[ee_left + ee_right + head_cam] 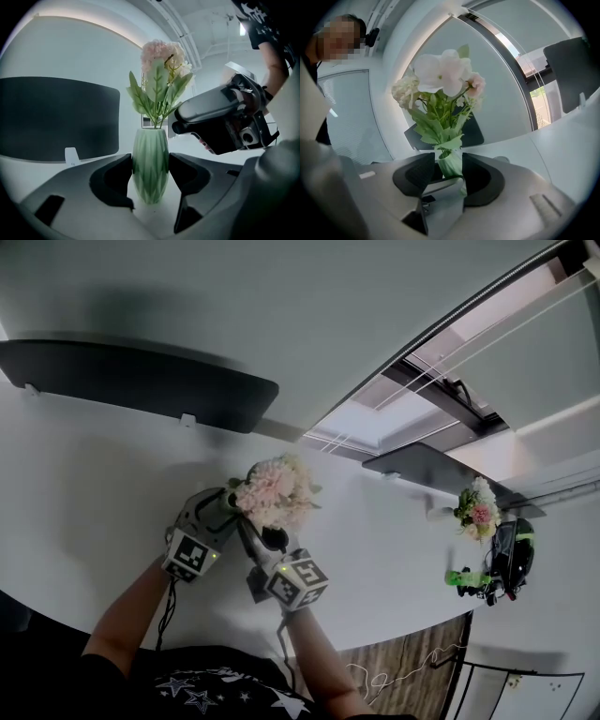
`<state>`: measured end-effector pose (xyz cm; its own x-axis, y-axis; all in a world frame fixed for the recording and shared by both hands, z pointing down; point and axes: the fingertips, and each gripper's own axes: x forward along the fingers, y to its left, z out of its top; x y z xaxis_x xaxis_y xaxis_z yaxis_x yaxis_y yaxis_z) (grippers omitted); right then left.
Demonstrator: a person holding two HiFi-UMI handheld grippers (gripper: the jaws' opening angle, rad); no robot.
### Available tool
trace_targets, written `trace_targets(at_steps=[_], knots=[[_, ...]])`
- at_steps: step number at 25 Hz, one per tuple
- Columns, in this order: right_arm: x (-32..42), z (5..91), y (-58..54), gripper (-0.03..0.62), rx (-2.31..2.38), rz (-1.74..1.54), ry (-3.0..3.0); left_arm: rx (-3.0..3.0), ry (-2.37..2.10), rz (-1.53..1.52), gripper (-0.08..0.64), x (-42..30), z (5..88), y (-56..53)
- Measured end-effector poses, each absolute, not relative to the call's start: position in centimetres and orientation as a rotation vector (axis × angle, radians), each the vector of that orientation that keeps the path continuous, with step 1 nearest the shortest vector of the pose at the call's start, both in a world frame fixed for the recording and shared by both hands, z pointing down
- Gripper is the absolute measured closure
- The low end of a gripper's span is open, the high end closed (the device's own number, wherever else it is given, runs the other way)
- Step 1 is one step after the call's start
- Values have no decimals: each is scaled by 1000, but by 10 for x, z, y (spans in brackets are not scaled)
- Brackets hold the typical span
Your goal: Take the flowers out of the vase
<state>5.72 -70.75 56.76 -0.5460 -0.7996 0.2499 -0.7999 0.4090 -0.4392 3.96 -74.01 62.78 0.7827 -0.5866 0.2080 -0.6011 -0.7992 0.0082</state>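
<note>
A bunch of pale pink and white flowers (274,491) with green leaves stands in a ribbed green vase (150,168) on the white table (84,512). My left gripper (150,183) comes in low from the left, and both its pads touch the belly of the vase. My right gripper (449,174) is open around the vase's neck (451,164), just under the leaves, with a slim gap at each pad. In the head view both grippers (230,507) (267,538) meet under the blooms, which hide the vase.
A dark panel (141,381) stands behind the vase, another (431,470) further right. A second small bouquet (478,507), a green object (459,579) and a black device (511,554) sit at the table's right end. The table's front edge runs close below my arms.
</note>
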Motion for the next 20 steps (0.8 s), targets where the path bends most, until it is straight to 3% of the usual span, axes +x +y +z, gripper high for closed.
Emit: trace_targets(at_steps=[9,12,20], knots=[[45,562,-732,442,1512,740,-2652,2885,-950,263,301,40,631,-741],[42,560,-735,491,1512,708,-2644,2871,-944,258,301,39,631,-740],[39,557,-738,518,1508,703,-2660,2852,-936,257,301,38,632,-740]])
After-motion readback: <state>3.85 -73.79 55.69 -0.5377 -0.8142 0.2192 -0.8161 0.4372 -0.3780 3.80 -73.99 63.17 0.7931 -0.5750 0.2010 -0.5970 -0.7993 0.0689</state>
